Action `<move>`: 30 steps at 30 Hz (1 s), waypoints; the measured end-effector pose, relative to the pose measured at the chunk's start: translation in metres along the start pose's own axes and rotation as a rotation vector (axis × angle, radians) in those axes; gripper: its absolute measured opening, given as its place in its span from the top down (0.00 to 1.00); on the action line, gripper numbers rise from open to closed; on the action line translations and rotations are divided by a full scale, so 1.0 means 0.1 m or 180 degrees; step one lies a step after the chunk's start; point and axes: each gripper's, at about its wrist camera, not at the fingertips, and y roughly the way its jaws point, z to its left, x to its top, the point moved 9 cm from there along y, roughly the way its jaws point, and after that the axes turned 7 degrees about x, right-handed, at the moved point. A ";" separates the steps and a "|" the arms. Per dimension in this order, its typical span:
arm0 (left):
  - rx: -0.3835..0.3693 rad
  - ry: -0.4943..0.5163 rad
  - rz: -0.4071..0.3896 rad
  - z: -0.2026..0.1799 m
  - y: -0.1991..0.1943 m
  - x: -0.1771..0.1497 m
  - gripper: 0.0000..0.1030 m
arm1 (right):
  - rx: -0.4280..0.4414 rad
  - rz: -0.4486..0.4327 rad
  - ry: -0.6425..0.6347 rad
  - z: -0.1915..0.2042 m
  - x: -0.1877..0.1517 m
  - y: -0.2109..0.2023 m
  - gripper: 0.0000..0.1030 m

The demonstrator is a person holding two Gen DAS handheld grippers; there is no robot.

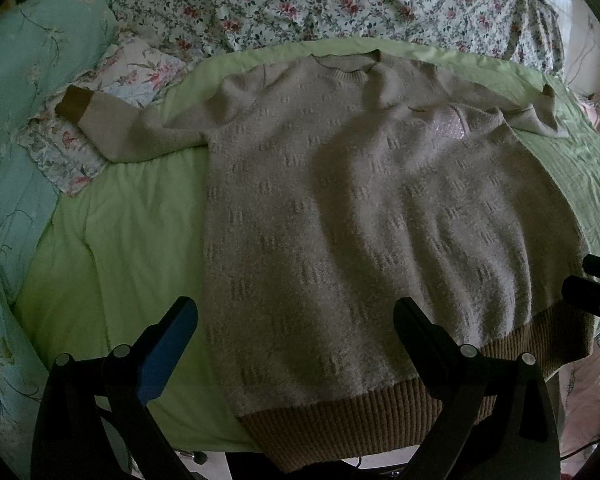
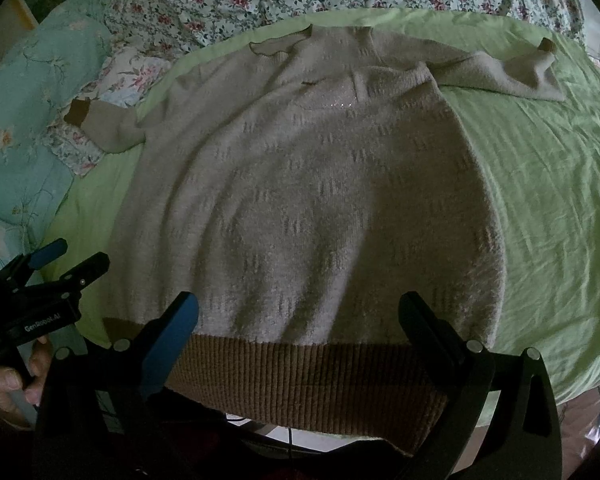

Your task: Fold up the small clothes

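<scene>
A beige knitted sweater [image 1: 340, 200] with a brown ribbed hem [image 1: 340, 412] lies flat, face up, on a light green bedsheet [image 1: 120, 240]. Its left sleeve with a brown cuff [image 1: 74, 106] stretches out to the left; the right sleeve [image 1: 540, 120] lies folded near the shoulder. The sweater also shows in the right wrist view [image 2: 300, 180]. My left gripper [image 1: 296, 320] is open above the hem's left part. My right gripper [image 2: 300, 312] is open above the hem [image 2: 300, 384], holding nothing. The left gripper also shows in the right wrist view [image 2: 68, 260].
A floral quilt [image 1: 320, 0] is bunched along the far side of the bed. A pale turquoise blanket [image 1: 20, 120] and a floral pillow [image 1: 112, 80] lie at the left. The bed's near edge runs just under the hem.
</scene>
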 end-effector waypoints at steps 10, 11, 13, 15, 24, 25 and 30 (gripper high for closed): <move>-0.0053 0.0032 0.0084 -0.06 0.08 0.02 0.03 | -0.0005 0.0005 0.0040 -0.07 0.03 0.02 0.03; -0.0048 0.0041 0.0084 -0.07 0.09 0.03 0.03 | -0.0025 0.0001 0.0040 -0.08 0.04 0.03 0.03; -0.0082 0.0025 0.0081 -0.10 0.10 0.04 0.02 | -0.0003 -0.0017 0.0077 -0.13 0.06 0.04 0.03; -0.0081 0.0040 0.0083 -0.12 0.14 0.06 0.02 | 0.0004 -0.0078 0.0092 -0.20 0.11 0.05 0.03; -0.0232 0.0004 0.0125 -0.22 0.36 0.22 0.02 | 0.0144 -0.0450 0.0250 -0.61 0.50 -0.04 0.03; -0.0214 0.0008 0.0123 -0.22 0.40 0.25 0.02 | 0.0123 -0.0478 0.0265 -0.66 0.55 -0.07 0.03; -0.0239 -0.0031 0.0204 -0.23 0.60 0.41 0.02 | -0.0100 -0.0652 0.0426 -1.23 1.04 -0.23 0.03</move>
